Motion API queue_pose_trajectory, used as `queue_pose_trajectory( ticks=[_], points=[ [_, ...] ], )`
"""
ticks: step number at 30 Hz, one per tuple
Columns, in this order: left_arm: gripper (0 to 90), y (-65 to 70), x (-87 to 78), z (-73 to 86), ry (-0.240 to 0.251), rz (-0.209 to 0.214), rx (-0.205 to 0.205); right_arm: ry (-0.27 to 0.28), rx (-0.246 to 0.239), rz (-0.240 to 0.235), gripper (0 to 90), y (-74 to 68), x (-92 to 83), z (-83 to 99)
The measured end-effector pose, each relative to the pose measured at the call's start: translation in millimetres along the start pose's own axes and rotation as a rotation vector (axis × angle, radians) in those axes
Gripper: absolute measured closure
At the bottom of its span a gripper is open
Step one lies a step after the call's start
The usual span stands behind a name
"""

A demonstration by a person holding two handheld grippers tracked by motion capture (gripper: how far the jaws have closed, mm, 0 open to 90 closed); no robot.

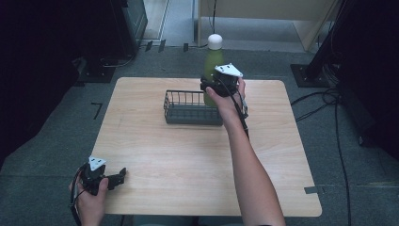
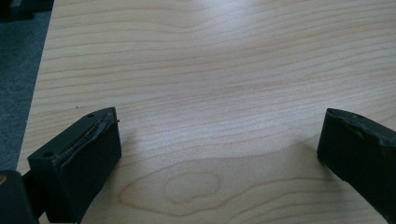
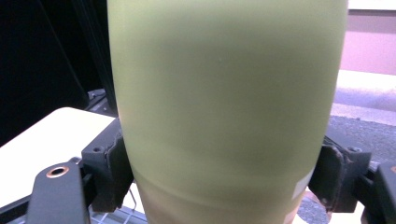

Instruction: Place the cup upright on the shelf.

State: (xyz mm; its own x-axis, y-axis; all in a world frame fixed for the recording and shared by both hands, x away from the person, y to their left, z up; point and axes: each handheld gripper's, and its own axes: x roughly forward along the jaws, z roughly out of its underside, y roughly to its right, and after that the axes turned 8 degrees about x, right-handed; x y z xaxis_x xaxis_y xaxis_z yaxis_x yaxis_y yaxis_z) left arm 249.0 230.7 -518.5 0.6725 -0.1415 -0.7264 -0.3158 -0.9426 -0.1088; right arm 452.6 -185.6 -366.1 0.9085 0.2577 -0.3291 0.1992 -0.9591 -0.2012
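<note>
Right gripper clamps an upright, white-capped olive-green bottle over the dark wire basket's right end.

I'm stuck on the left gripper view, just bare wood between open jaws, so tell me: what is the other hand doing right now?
Observer: The right gripper is shut on a green bottle, one pad on each side of its body.
Operator: Where is that bottle over the table?
Observer: At the right end of a dark wire basket near the table's far edge; whether it rests inside I cannot tell.
Operator: Is the bottle upright, and capped?
Observer: Upright, with a white cap on top.
Operator: And my gripper?
Observer: The left gripper sits open at the near left corner, far from the basket.
</note>
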Motion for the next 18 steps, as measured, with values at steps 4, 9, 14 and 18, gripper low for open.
queue_pose_trajectory(
  ticks=[4, 9, 14, 18],
  points=[
    [0.1, 0.0, 0.0, 0.0, 0.000, 0.000, 0.000, -0.016, 0.011, 0.007, 20.2, 5.6, 4.8, 6.1],
    [0.2, 0.0, 0.0, 0.0, 0.000, 0.000, 0.000, -0.026, 0.010, 0.001, 20.2, 9.1, 6.9, 15.8],
    [0.1, 0.0, 0.0, 0.0, 0.000, 0.000, 0.000, -0.043, 0.012, -0.002, 20.2, 12.1, 8.0, 28.4],
    [0.1, 0.0, 0.0, 0.0, -0.001, 0.000, 0.000, -0.043, 0.009, -0.004, 20.2, 12.8, 7.1, 33.5]
  ],
)
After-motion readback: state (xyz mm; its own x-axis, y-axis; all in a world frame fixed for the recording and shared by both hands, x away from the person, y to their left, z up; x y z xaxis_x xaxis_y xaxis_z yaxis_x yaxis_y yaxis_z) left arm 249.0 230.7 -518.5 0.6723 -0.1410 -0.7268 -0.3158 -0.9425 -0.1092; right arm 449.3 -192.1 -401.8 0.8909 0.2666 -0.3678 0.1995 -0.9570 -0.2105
